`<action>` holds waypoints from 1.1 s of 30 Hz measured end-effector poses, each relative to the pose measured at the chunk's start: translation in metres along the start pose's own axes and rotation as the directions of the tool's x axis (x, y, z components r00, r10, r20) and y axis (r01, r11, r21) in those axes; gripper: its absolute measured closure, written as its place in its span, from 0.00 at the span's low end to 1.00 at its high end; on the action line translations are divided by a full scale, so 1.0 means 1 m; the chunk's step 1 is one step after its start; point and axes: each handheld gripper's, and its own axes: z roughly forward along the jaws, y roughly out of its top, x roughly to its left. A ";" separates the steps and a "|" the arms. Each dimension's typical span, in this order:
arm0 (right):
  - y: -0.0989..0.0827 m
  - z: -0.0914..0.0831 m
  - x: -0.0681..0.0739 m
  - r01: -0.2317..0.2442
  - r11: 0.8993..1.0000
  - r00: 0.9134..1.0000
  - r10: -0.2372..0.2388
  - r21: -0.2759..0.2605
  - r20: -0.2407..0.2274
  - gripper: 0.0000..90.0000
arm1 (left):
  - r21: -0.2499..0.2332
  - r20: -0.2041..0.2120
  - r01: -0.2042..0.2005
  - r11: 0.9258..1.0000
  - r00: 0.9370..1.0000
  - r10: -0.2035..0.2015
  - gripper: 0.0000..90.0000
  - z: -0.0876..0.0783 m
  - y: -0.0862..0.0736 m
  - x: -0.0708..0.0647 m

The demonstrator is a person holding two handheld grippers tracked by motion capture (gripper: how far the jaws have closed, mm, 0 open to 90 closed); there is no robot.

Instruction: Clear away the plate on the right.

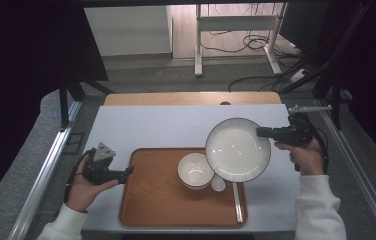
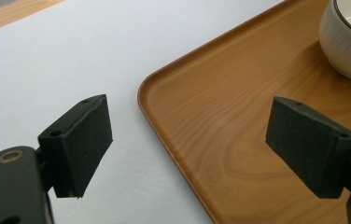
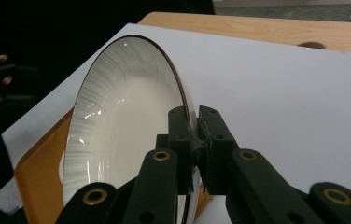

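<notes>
A white plate (image 1: 237, 149) with a dark rim hangs tilted above the right side of the wooden tray (image 1: 161, 200). My right gripper (image 1: 261, 132) is shut on its right rim; in the right gripper view the jaws pinch the plate (image 3: 117, 126) edge at the gripper's tips (image 3: 196, 122). A white ribbed bowl (image 1: 195, 170) sits on the tray, with a white spoon (image 1: 219, 184) beside it. My left gripper (image 1: 128, 172) rests at the tray's left edge, open, its pads (image 2: 82, 140) astride the tray (image 2: 220, 121) rim with nothing between them. The bowl (image 2: 348, 39) shows at top right.
The tray lies on a white mat (image 1: 151, 125) over a wooden table (image 1: 191, 98). A pale chopstick (image 1: 236, 200) lies on the tray's right side. Metal rails (image 1: 46, 170) run along both sides of the table. Cables and a stand (image 1: 236, 40) are on the floor beyond.
</notes>
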 end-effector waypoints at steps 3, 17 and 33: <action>0.006 0.010 0.010 0.017 1.000 1.000 -0.017 -0.003 -0.026 0.94 | -0.001 0.000 0.001 1.000 1.000 -0.001 0.16 0.000 0.000 0.000; 0.024 0.049 0.041 0.086 0.996 0.991 -0.082 0.035 -0.102 0.94 | -0.073 0.113 0.106 0.992 0.989 -0.098 0.18 -0.006 0.011 -0.002; 0.035 0.074 0.062 0.144 0.989 0.980 -0.137 0.038 -0.146 0.94 | -0.135 0.389 0.231 0.963 0.907 -0.163 0.25 0.000 0.069 -0.028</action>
